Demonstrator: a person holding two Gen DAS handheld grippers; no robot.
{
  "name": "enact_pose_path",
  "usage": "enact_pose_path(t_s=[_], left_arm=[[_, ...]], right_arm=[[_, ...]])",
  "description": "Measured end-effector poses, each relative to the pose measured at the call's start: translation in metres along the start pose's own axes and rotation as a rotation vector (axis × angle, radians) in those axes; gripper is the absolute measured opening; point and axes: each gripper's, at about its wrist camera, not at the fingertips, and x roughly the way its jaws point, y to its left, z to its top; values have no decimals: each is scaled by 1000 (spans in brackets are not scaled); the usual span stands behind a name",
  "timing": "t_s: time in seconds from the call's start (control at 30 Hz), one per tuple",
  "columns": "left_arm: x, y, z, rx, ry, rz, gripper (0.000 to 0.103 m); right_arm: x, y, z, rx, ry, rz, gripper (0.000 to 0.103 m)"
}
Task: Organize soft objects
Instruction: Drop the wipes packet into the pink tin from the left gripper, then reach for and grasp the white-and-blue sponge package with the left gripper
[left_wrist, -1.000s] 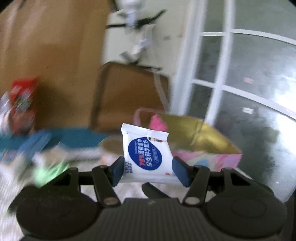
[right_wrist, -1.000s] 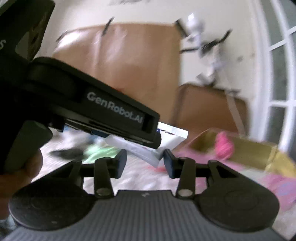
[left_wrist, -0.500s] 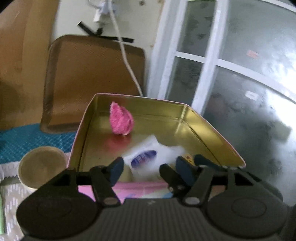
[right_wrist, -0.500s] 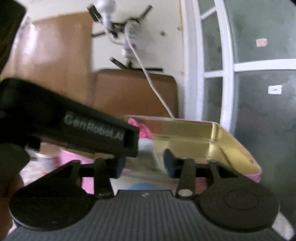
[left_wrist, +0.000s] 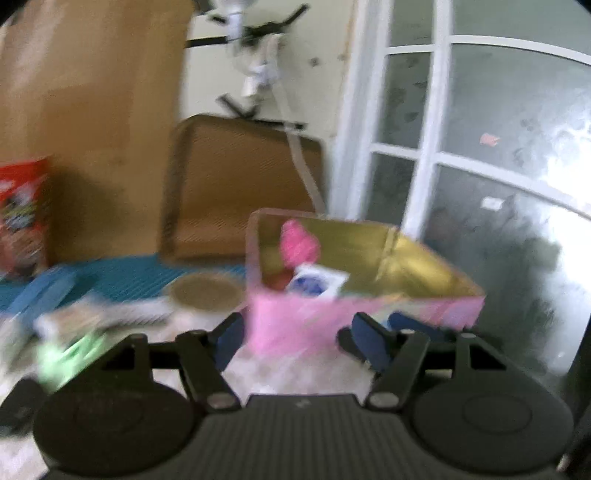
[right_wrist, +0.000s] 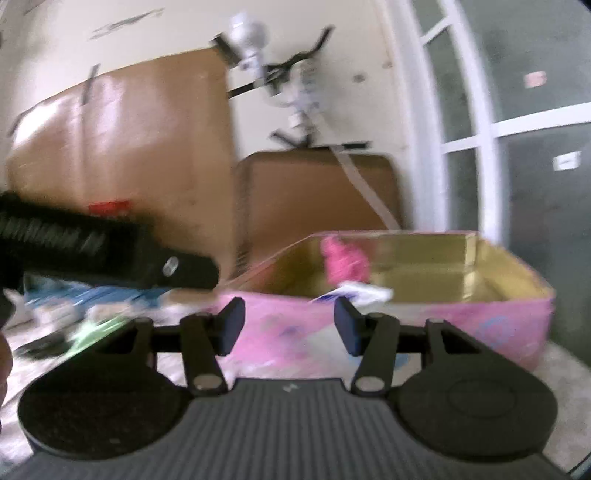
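A pink tin box (left_wrist: 369, 314) with a gold inside stands on the table; it also shows in the right wrist view (right_wrist: 461, 321). Inside lie a white pouch with a blue logo (left_wrist: 317, 282) and a pink fluffy object (left_wrist: 299, 245); both show in the right wrist view, the pouch (right_wrist: 358, 291) and the pink object (right_wrist: 345, 258). My left gripper (left_wrist: 297, 341) is open and empty, just in front of the box. My right gripper (right_wrist: 288, 328) is open and empty, also in front of the box. The left gripper's body (right_wrist: 92, 251) shows at the right view's left.
A green soft item (left_wrist: 70, 354) lies at the left on the table. A round beige lid (left_wrist: 205, 291), a blue mat (left_wrist: 122, 273), a red packet (left_wrist: 22, 218) and brown boards (left_wrist: 240, 188) stand behind. A glass door (left_wrist: 480, 166) is at the right.
My left gripper let go of the white pouch into the pink box, then drew back and swung left. The right gripper also drew back a little.
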Motion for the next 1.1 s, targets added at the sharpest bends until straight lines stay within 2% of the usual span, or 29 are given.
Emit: enact_pose_path(t_s=[0.07, 0.2, 0.27, 0.43, 0.47, 0.5, 0.53, 0.67, 0.7, 0.8, 0.93, 1.0, 1.1], left_arm=[[-14, 23, -17, -23, 26, 70, 69], [-41, 82, -42, -157, 86, 198, 69], [-56, 113, -50, -227, 90, 258, 69], [-75, 193, -70, -354, 125, 519, 67], [-78, 203, -72, -346, 103, 544, 69], [-81, 216, -74, -348, 110, 604, 69], [-86, 225, -76, -370, 94, 610, 69], [-94, 244, -79, -423, 52, 587, 69], [-94, 245, -77, -424, 52, 593, 69], [-92, 242, -76, -404, 65, 617, 69], [-93, 245, -78, -428, 48, 602, 69], [-94, 244, -80, -434, 43, 603, 69], [-97, 244, -80, -458, 27, 601, 69]], right_arm=[[5, 17, -3, -28, 36, 55, 56], [17, 55, -8, -61, 126, 192, 55], [25, 76, -6, -85, 165, 268, 54], [56, 132, 2, -154, 256, 436, 54], [67, 145, 5, -180, 269, 455, 54], [77, 157, 8, -201, 274, 468, 55], [86, 170, 11, -225, 274, 484, 56], [127, 219, 20, -327, 239, 521, 80], [138, 228, 22, -344, 243, 522, 81], [170, 248, 26, -355, 291, 497, 81], [200, 260, 25, -335, 394, 495, 80], [208, 266, 21, -339, 454, 495, 74], [202, 271, 16, -331, 473, 524, 69]])
